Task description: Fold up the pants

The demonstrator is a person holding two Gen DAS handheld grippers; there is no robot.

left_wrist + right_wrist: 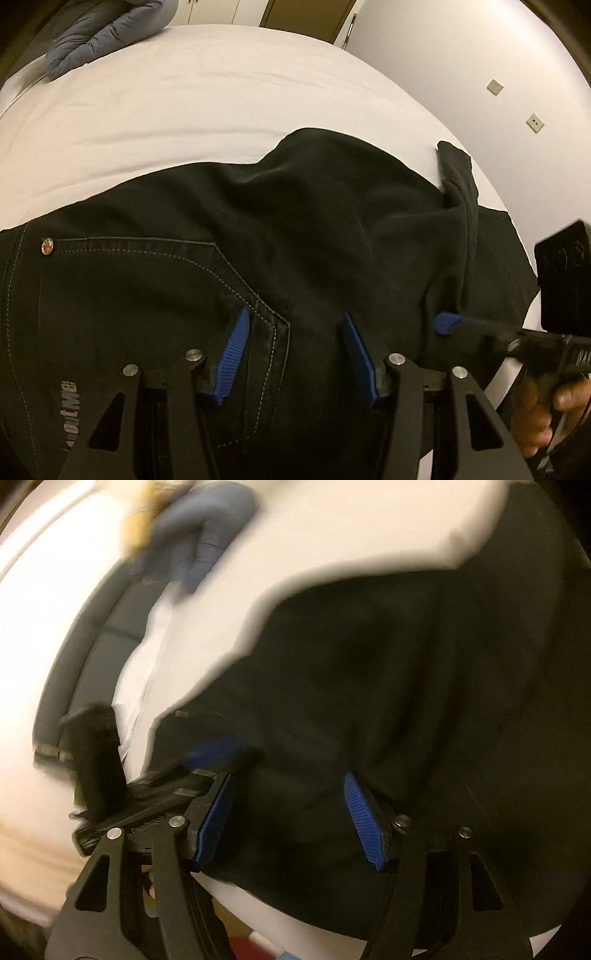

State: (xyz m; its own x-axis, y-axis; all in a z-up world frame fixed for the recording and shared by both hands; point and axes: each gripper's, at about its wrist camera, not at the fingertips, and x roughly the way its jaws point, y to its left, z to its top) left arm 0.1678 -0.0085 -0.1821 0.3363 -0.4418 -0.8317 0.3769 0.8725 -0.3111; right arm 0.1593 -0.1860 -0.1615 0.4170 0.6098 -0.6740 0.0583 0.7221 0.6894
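Black pants [295,229] lie on a white bed [184,110], with a stitched pocket and rivet at the left of the left wrist view. My left gripper [295,325] is open, its blue pads just over the pocket edge. My right gripper shows at the right of that view, its blue fingertips [445,322] low at the fabric. In the blurred right wrist view my right gripper [290,786] is open over the black pants [406,683], and my left gripper's blue fingers [218,749] show at the left.
A grey-blue padded garment [110,33] lies at the bed's far left corner, also in the right wrist view [199,535]. A white wall with two small plates [495,86] stands to the right. A dark bed frame [92,635] runs along the left.
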